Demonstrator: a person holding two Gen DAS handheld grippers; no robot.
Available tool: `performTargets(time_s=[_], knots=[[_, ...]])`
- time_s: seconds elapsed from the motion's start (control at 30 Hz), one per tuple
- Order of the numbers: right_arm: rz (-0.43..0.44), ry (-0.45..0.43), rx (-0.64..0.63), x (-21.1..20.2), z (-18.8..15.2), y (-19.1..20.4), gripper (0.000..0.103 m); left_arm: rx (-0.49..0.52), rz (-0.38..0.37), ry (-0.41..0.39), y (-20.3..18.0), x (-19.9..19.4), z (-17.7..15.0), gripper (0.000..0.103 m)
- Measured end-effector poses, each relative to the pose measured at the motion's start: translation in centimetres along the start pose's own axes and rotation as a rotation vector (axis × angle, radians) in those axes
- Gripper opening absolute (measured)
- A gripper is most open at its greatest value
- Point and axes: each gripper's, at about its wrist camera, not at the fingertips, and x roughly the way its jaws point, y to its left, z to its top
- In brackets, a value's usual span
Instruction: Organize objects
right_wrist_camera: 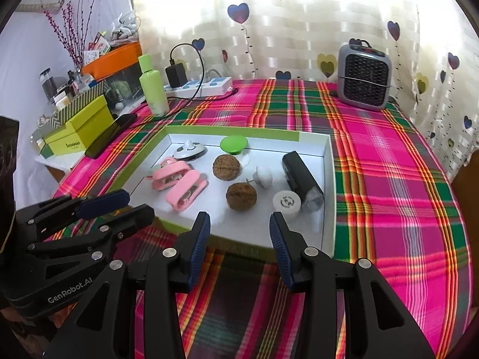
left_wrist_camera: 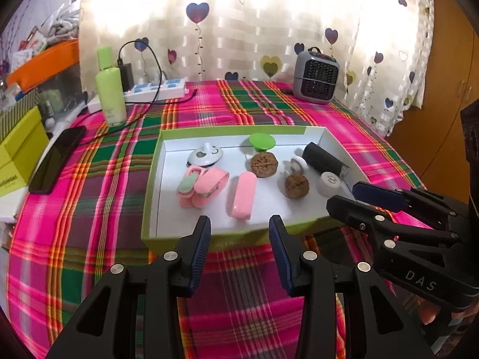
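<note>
A shallow green box with a white inside point(left_wrist_camera: 227, 130) point(right_wrist_camera: 329, 194) lies on the plaid cloth. It holds pink cable winders point(left_wrist_camera: 200, 187) point(right_wrist_camera: 170, 175), a pink case point(left_wrist_camera: 242, 194), two walnuts point(left_wrist_camera: 264, 164) point(left_wrist_camera: 296, 185) point(right_wrist_camera: 226, 166) point(right_wrist_camera: 241, 196), a green disc point(left_wrist_camera: 262, 141) point(right_wrist_camera: 233, 144), a black cylinder point(left_wrist_camera: 321, 160) point(right_wrist_camera: 301, 176) and a white cap point(left_wrist_camera: 329, 183) point(right_wrist_camera: 286, 202). My left gripper point(left_wrist_camera: 239, 230) point(right_wrist_camera: 139, 203) hovers open at the box's near edge, holding nothing. My right gripper point(right_wrist_camera: 239, 227) point(left_wrist_camera: 344, 194) stands open beside it, also with nothing between its fingers.
At the back stand a green bottle point(left_wrist_camera: 110, 95), a power strip with a charger point(left_wrist_camera: 155, 88) and a grey heater point(left_wrist_camera: 315, 77). A dark phone point(left_wrist_camera: 57, 158) and a yellow-green box point(right_wrist_camera: 80, 128) lie at the left. A curtain hangs behind.
</note>
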Motion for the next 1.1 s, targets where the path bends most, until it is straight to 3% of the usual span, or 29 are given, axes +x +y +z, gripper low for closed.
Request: performTargets(time_s=[0.3, 0.6, 1.1], knots=[[-0.016, -0.017, 0.01, -1.4, -1.4, 0.3, 0.049, 0.0, 0.013, -0.017, -0.5, -1.2, -1.8, 0.039], [-0.067, 0.028, 0.02, -0.9, -3.1, 0.4, 0.054, -0.028, 0.021, 0.027, -0.3, -0.7, -3.7, 0.041], [-0.134, 0.108, 0.036, 0.4, -4.3, -0.3, 0.055, -0.05, 0.074, 0.079, 0.1, 0.4, -4.8, 0.044]])
